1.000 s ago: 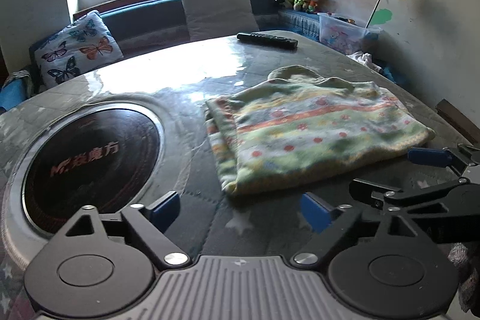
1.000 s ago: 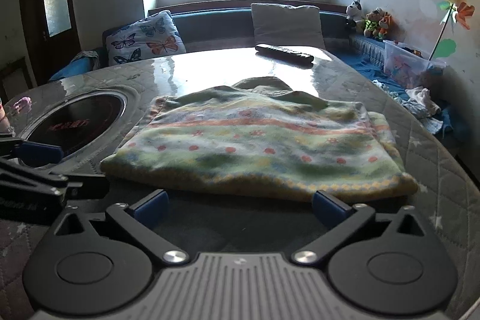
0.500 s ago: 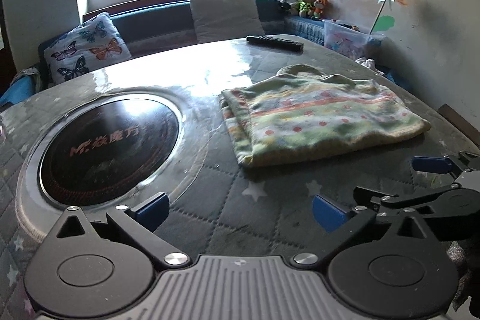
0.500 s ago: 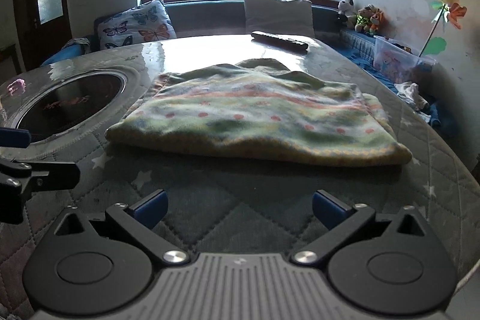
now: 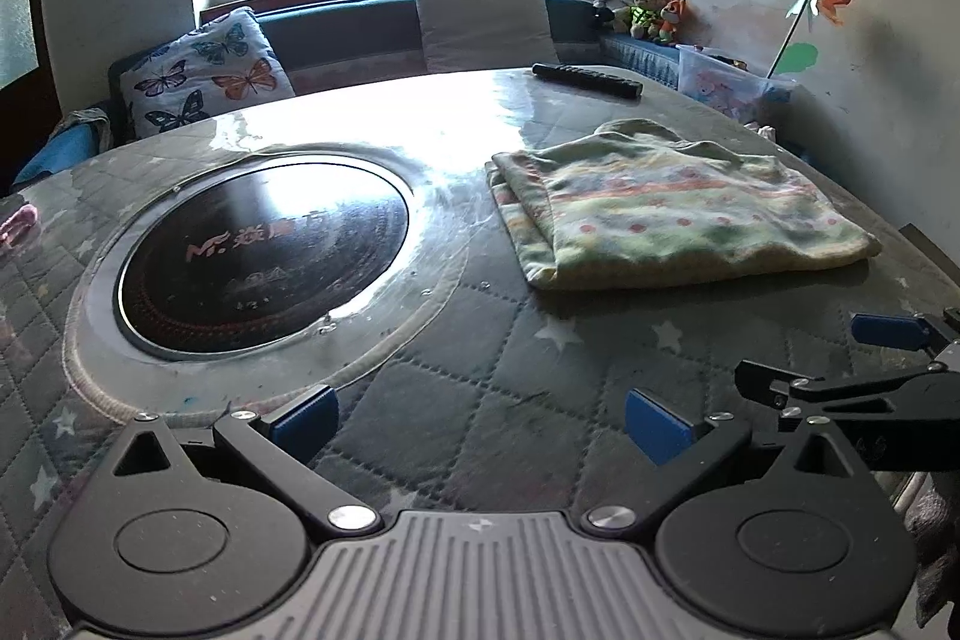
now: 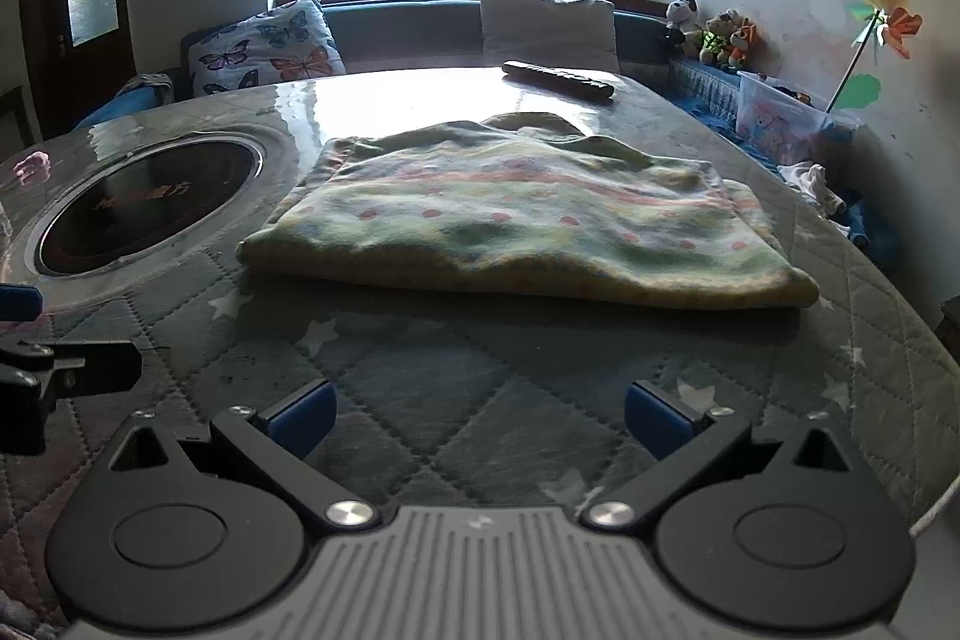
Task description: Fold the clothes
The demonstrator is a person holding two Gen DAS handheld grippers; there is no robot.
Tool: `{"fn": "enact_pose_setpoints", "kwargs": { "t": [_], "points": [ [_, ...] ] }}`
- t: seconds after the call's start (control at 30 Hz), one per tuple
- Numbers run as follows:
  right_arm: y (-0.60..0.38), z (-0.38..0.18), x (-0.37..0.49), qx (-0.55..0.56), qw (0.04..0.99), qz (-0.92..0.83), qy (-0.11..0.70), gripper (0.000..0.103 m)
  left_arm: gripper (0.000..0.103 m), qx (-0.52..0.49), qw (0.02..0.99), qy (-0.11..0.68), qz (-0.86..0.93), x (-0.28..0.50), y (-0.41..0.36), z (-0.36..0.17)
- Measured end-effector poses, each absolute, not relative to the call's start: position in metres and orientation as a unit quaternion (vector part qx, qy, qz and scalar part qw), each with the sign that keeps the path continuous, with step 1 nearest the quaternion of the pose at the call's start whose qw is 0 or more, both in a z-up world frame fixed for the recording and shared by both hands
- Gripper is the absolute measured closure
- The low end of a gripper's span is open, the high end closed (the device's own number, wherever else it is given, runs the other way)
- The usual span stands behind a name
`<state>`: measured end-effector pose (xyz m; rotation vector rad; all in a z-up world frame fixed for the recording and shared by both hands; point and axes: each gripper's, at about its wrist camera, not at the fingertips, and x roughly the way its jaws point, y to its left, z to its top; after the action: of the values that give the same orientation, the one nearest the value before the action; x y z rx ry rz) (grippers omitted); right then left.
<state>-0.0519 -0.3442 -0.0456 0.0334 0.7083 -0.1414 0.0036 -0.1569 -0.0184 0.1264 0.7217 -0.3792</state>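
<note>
A folded fleece garment [image 5: 672,214] with green, yellow and orange stripes and red dots lies flat on the quilted table. In the right wrist view the garment [image 6: 522,220] fills the middle, straight ahead of the fingers. My left gripper [image 5: 480,421] is open over bare quilt near the front edge, well short of the garment and to its left. My right gripper [image 6: 477,418] is also open and holds nothing, a short way back from the garment's near edge. Each gripper shows at the side of the other's view.
A round black induction hob [image 5: 264,250] is set into the table at the left. A black remote control [image 6: 558,80] lies at the far edge. Cushions, a bench, soft toys and a plastic box line the wall beyond. A small pink object [image 5: 18,223] sits far left.
Both grippers have drawn back toward the table's near edge, so the garment looks smaller and farther away. The garment lies still and both stay open.
</note>
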Motion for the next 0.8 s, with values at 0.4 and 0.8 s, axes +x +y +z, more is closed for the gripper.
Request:
{"fn": "enact_pose_setpoints", "kwargs": {
  "t": [0.4, 0.8],
  "points": [
    [-0.338, -0.047, -0.059, 0.018, 0.934, -0.075, 0.348, 0.0, 0.0, 0.073, 0.92, 0.341, -0.177, -0.009, -0.153, -0.02],
    [-0.333, -0.043, -0.065, 0.017, 0.936, -0.075, 0.344, 0.0, 0.0, 0.076, 0.921, 0.338, -0.177, -0.019, -0.154, -0.02]
  ]
}}
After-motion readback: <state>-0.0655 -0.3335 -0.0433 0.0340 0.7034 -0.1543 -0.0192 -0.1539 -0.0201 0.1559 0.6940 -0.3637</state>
